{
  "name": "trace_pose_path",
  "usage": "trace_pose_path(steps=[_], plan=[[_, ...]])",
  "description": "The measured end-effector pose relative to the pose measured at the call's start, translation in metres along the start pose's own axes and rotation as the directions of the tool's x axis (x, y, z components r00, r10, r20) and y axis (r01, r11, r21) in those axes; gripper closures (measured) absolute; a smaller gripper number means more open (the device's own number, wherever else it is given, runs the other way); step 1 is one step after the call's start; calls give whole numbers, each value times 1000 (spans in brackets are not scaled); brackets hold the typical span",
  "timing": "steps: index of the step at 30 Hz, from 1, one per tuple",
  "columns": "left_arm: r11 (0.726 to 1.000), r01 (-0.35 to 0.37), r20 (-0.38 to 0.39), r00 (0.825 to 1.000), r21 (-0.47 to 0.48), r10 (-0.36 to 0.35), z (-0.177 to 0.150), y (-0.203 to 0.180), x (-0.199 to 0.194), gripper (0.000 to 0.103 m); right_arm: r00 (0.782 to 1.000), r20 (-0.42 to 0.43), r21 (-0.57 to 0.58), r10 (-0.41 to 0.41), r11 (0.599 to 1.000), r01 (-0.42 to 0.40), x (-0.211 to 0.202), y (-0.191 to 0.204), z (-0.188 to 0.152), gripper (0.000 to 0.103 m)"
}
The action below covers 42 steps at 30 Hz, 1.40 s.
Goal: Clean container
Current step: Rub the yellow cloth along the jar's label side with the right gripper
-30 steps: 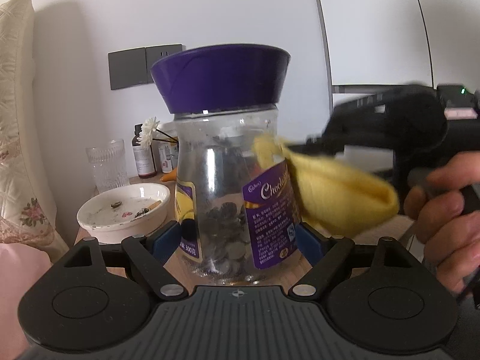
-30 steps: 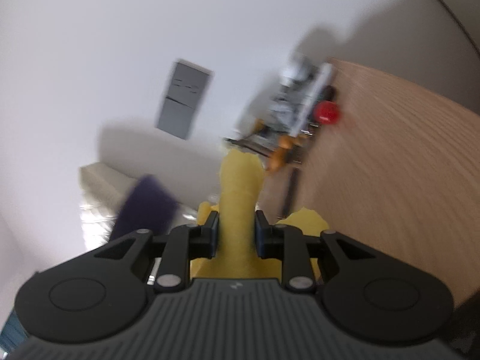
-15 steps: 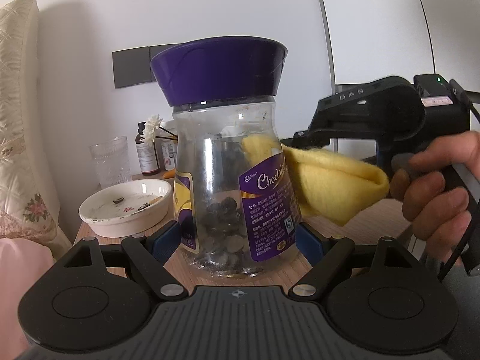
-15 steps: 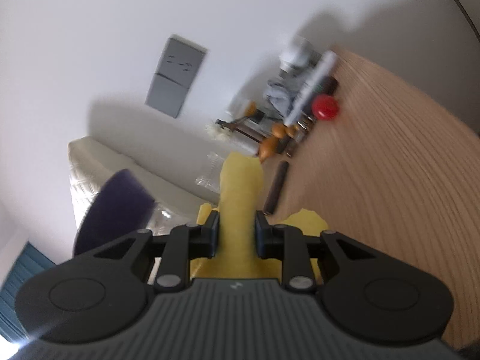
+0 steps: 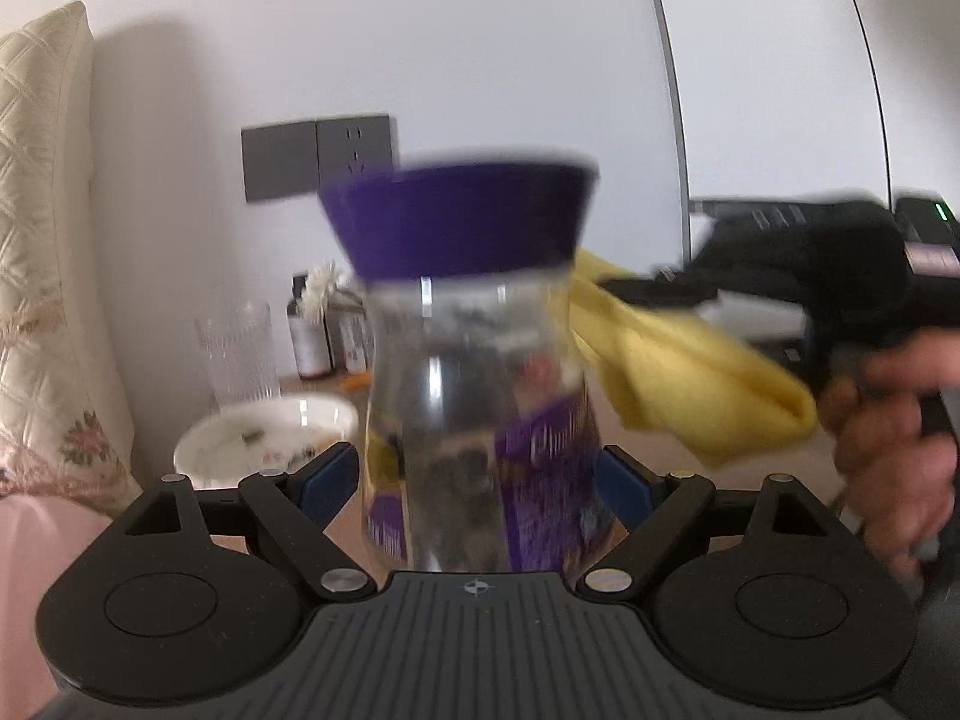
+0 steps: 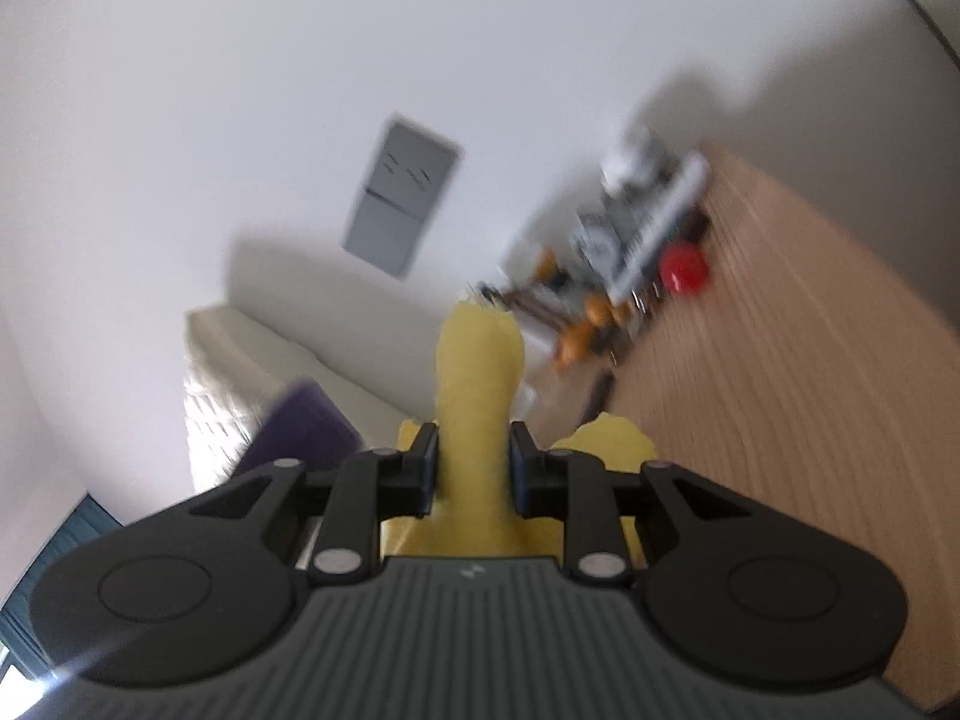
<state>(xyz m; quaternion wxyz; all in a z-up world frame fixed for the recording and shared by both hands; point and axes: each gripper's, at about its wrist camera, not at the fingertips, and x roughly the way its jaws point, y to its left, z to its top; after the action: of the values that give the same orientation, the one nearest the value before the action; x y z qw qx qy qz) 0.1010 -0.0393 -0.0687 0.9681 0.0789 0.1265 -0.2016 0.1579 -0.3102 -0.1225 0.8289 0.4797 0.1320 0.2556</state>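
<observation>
A wooden desk (image 6: 810,420) stands against a white wall with a grey socket plate (image 5: 318,159). Nearest to me, my left gripper (image 5: 477,483) has the clear jar (image 5: 480,420) between its blue pads; its jaws have just been opening a little, and I cannot tell if the pads still press the glass (the jar is blurred). The jar stands upright with its purple lid (image 5: 459,219) on, near the desk's front edge. My right gripper (image 6: 472,468) is closed tight on the yellow cloth (image 5: 678,372), which touches the jar just under the lid on its right side. Behind the jar to the left sits a white bowl (image 5: 264,438), then a drinking glass (image 5: 240,354) and small bottles (image 5: 309,336) at the desk's back edge by the wall.
</observation>
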Motion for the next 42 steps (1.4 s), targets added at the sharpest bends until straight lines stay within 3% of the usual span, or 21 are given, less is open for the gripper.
trace_pose_path(steps=[8, 12, 14, 17, 20, 21, 23, 27, 30, 36, 42], plan=[[998, -70, -27, 997, 2, 70, 25, -15, 12, 17, 997, 71, 2, 16, 1000, -16, -27, -4, 11, 77], [985, -169, -68, 984, -35, 167, 34, -33, 21, 18, 997, 79, 10, 25, 1000, -25, -35, -7, 14, 77], [966, -250, -99, 965, -57, 244, 41, -47, 28, 18, 996, 89, 5, 20, 1000, -20, -39, -7, 15, 77], [901, -426, -150, 899, -86, 411, 52, -76, 46, 18, 995, 98, -8, 8, 1000, -8, -44, -8, 18, 77], [863, -497, -158, 863, -93, 480, 56, -92, 55, 16, 994, 105, -25, -3, 1000, 6, -45, -8, 21, 77], [865, -494, -159, 864, -88, 478, 56, -92, 56, 16, 994, 106, -32, -11, 999, 14, -45, -8, 22, 77], [886, -457, -158, 883, -74, 442, 56, -88, 54, 11, 995, 97, -26, -18, 999, 21, -43, -10, 21, 77], [946, -313, -101, 947, -84, 305, 48, -68, 31, 10, 997, 76, -11, -17, 1000, 18, -37, -10, 18, 77], [972, -233, -49, 972, -35, 231, 39, -53, 16, 10, 999, 41, -16, -14, 1000, 15, -25, -6, 11, 77], [997, -79, -24, 997, -10, 79, 23, -28, 12, 22, 999, -21, -30, -29, 999, 28, 4, 5, -8, 77], [999, -53, 10, 999, -3, 53, 15, -23, 11, 26, 996, 54, 46, -72, 997, 70, 14, 7, -17, 77]])
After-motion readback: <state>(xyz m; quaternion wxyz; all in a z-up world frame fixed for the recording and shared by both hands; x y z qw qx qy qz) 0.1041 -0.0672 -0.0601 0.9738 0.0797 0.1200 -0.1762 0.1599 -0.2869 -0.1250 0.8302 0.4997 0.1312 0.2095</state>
